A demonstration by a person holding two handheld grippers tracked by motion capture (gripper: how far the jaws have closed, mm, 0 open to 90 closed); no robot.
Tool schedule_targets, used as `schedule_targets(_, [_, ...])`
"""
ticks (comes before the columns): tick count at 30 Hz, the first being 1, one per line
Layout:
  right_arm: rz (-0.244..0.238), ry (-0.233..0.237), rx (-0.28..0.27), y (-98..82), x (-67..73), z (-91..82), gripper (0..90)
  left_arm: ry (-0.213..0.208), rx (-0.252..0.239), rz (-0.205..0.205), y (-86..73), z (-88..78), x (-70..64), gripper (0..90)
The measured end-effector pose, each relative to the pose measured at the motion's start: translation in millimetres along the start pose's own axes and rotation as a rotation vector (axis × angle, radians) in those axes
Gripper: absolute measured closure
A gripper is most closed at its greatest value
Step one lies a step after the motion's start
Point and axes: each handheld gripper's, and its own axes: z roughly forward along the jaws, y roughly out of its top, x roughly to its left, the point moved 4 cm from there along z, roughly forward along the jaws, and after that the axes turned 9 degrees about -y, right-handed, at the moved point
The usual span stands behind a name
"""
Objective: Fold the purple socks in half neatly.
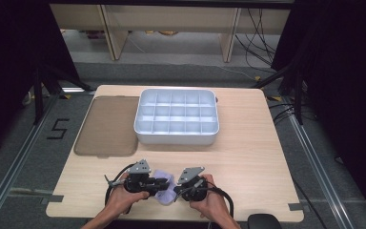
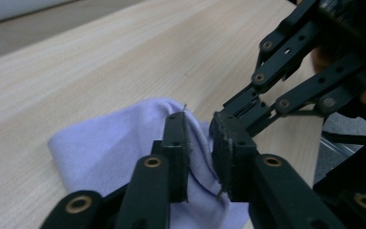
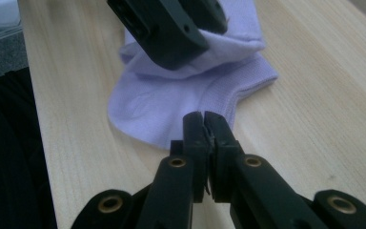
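Note:
A lavender sock point(image 1: 166, 190) lies crumpled on the wooden table point(image 1: 248, 162) near its front edge, between my two grippers. My left gripper point(image 1: 161, 183) points right into it. In the left gripper view its jaws point(image 2: 200, 131) stand a little apart, with a raised fold of the sock point(image 2: 109, 148) loose in the gap. My right gripper point(image 1: 177, 191) points left at the sock. Its jaws point(image 3: 203, 117) are pressed together over the near edge of the sock point(image 3: 171, 100), and I see no cloth between them. The left gripper's jaw point(image 3: 167, 28) hangs over the sock's far fold.
A grey tray point(image 1: 176, 138) with several small compartments stands at the middle back of the table. A flat brown mat point(image 1: 107, 126) lies to its left. The person's hands point(image 1: 214, 202) hold the grippers at the table's front edge.

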Motion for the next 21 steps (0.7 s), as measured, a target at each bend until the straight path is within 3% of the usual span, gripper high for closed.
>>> schedule_targets(3, [0.000, 0.002, -0.021, -0.1, -0.2, 0.9, 88.1, -0.010, -0.039, -0.004, 5.1, -5.0, -1.0, 69.3])
schedule_targets(4, [-0.008, 0.018, -0.027, -0.6, -1.2, 0.6, 88.1, -0.014, -0.058, -0.004, 10.1, -14.4, -0.5, 69.2])
schedule_targets(5, [0.005, -0.001, -0.017, -1.3, -1.7, -1.6, 88.1, -0.008, -0.061, 0.002, 12.0, -19.5, 0.7, 69.3])
schedule_targets(6, [-0.004, 0.015, -0.024, -1.3, -2.7, -1.8, 88.1, 0.008, -0.067, 0.008, 13.6, -24.6, 2.5, 69.5])
schedule_targets(7, [0.019, 0.008, -0.026, -1.8, -2.3, -2.6, 88.1, 0.027, -0.073, 0.020, 14.8, -29.4, 5.7, 70.7])
schedule_targets(8, [-0.007, 0.013, -0.041, -1.4, -4.3, -2.3, 88.1, 0.027, -0.073, 0.020, 14.8, -29.4, 5.7, 71.8])
schedule_targets(9, [0.028, -0.002, -0.031, -2.2, -4.0, -4.2, 88.1, 0.078, -0.081, 0.037, 14.8, -38.6, 14.6, 74.6])
schedule_targets(10, [0.028, -0.002, -0.031, -2.2, -4.0, -4.2, 88.1, 0.078, -0.081, 0.037, 14.8, -38.6, 14.6, 76.3])
schedule_targets(12, [0.031, -0.010, -0.042, -1.8, -5.6, -6.0, 88.1, 0.122, -0.047, 0.054, 9.0, -43.8, 24.4, 78.6])
schedule_targets(14, [0.015, -0.007, -0.038, -1.6, -7.8, -7.8, 88.0, 0.111, 0.027, 0.039, -6.0, -41.6, 31.5, 81.9])
schedule_targets(17, [0.023, -0.010, -0.047, -1.4, -7.5, -6.7, 88.1, 0.109, 0.064, 0.032, -12.6, -37.7, 29.5, 84.5])
schedule_targets(19, [0.026, -0.005, -0.045, -1.2, -8.4, -8.2, 88.1, 0.104, 0.088, 0.061, -15.7, -32.8, 26.8, 85.9])
schedule_targets(21, [0.028, -0.011, -0.041, -1.5, -9.6, -9.5, 88.0, 0.086, 0.115, 0.057, -20.2, -25.5, 20.7, 86.9])
